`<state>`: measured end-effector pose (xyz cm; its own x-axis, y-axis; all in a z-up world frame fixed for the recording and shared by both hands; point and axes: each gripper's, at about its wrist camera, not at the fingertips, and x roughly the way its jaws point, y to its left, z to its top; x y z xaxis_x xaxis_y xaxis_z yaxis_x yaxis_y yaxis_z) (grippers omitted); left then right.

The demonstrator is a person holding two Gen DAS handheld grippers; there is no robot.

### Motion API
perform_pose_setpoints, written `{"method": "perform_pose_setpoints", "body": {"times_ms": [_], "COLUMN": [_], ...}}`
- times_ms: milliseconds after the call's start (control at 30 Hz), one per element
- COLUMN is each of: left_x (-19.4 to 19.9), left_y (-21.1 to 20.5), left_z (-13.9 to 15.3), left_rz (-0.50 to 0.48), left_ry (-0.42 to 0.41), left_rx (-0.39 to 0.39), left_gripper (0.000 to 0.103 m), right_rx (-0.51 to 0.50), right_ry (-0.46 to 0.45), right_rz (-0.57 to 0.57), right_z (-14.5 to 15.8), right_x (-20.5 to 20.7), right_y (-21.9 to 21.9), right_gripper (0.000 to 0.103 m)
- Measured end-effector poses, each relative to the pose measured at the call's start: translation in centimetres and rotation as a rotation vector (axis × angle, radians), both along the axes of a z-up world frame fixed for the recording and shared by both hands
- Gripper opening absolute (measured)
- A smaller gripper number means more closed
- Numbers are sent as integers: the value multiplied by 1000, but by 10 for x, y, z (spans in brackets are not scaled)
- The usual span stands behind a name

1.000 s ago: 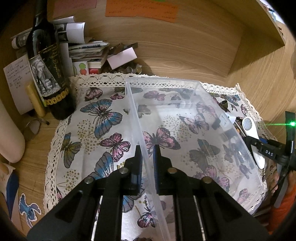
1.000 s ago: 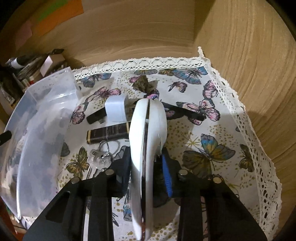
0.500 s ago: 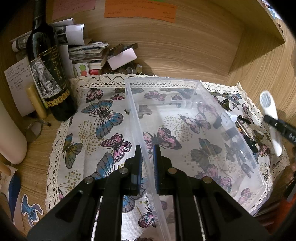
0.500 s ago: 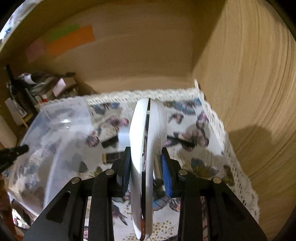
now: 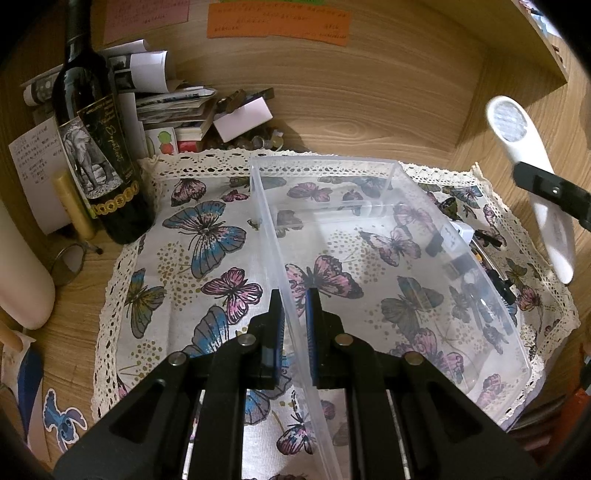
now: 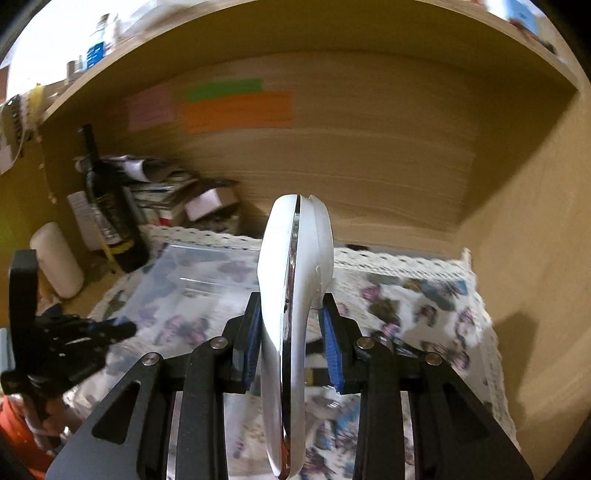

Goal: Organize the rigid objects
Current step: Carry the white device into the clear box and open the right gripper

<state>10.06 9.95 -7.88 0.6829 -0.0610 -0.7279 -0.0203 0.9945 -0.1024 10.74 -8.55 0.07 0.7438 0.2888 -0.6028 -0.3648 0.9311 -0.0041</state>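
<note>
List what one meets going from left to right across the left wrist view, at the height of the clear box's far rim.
Wine bottle → clear plastic box → white magnifier held in the right claw.

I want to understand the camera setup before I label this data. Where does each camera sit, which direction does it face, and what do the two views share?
Left wrist: on the left gripper, looking forward and down at the clear plastic bin; its fingers clamp the bin's near wall.
Right wrist: on the right gripper, raised and facing the wooden back wall; its fingers grip a white handheld magnifier edge-on.
Shared: bin, butterfly-print cloth, dark wine bottle, orange paper note; each view shows the other gripper.
</note>
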Motion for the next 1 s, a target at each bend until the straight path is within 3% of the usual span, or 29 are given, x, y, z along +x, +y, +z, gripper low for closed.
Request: {"method": "perform_pose_setpoints", "body": {"times_ms": [200, 533, 733, 1000], "left_x": [-1, -1, 0, -1], "left_y": [0, 1, 2, 2], "left_z": [0, 0, -1, -1], "left_rz": [-6, -22, -34, -44], "left_ry": [-5, -7, -10, -16], "left_rx": [-1, -8, -9, -20], "left_gripper": [11, 12, 12, 13], "right_rx": [-47, -118, -193, -285], "right_ry": [31, 177, 297, 384], "right_rz": [80, 190, 232, 258], "right_z": [-8, -44, -67, -86], "right_x": [4, 24, 41, 48], "right_y": [40, 93, 114, 127], "right_gripper": [28, 28, 28, 28]}}
